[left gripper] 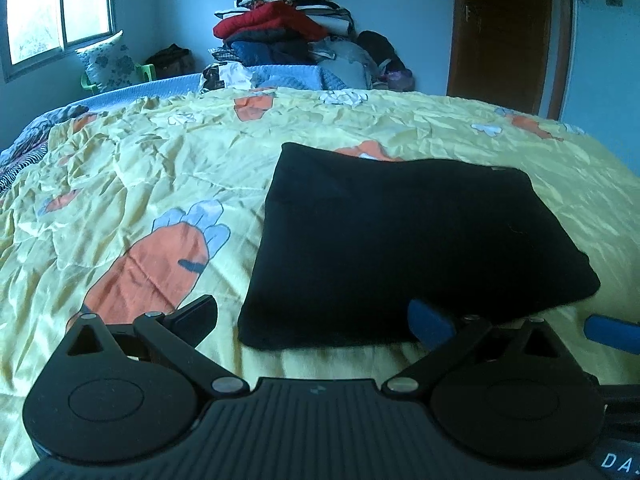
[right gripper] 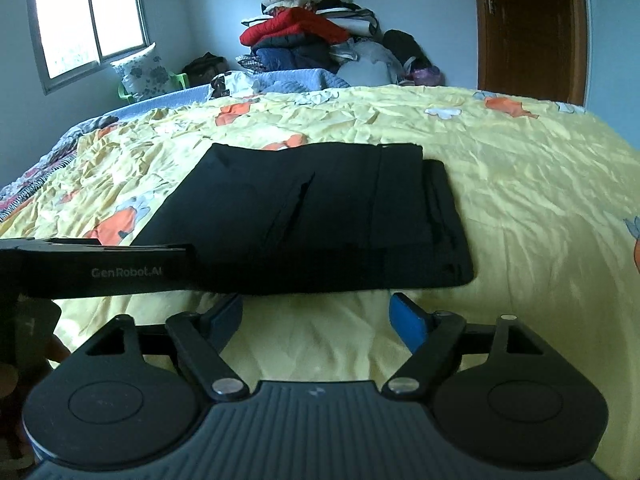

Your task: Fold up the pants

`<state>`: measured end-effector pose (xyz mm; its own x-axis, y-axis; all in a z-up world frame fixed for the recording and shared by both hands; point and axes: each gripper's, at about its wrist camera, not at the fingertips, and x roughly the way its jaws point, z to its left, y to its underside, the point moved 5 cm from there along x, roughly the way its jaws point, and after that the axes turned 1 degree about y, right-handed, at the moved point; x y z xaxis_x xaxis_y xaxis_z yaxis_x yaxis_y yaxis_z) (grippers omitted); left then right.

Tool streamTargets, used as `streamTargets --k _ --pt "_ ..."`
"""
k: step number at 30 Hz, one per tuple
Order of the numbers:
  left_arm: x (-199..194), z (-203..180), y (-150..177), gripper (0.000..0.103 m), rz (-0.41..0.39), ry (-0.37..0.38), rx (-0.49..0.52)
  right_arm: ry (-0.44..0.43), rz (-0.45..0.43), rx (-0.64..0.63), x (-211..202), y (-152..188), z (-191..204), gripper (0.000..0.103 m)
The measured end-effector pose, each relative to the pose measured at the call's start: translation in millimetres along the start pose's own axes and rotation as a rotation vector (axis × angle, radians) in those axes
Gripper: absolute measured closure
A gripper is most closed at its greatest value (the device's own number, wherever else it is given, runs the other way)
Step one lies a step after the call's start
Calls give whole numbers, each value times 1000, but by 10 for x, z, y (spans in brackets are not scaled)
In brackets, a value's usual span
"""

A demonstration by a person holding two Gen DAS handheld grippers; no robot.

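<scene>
Black pants (right gripper: 312, 216) lie folded into a flat rectangle on the yellow bedspread (right gripper: 520, 200), just beyond my left gripper (left gripper: 312, 320) and right gripper (right gripper: 316, 316), both spread wide and holding nothing, since the folding looks done to me.

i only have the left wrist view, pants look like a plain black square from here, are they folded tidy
Observer: From the right wrist view, the pants show stacked layers: a narrower folded layer on top, with a lower layer sticking out along the right edge.
Operator: is the right gripper holding any of it
Observer: No. The right gripper is open, its fingers short of the near edge, with bare yellow bedsheet between them.
Operator: anything across the cloth
Observer: The left gripper reaches in from the left at the near left corner of the pants; I cannot tell whether it touches them.
</scene>
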<state>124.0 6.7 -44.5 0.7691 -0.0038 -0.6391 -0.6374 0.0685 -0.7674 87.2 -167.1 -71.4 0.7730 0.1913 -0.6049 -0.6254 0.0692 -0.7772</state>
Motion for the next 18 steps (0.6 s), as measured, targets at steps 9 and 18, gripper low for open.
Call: streamTargets --k 9,18 --pt "-167 -61 235 0 14 -2 39 4 -6 -3 -165 129 49 19" --pt "-277 -21 322 0 26 18 16 44 -7 -13 -280 221 38 7"
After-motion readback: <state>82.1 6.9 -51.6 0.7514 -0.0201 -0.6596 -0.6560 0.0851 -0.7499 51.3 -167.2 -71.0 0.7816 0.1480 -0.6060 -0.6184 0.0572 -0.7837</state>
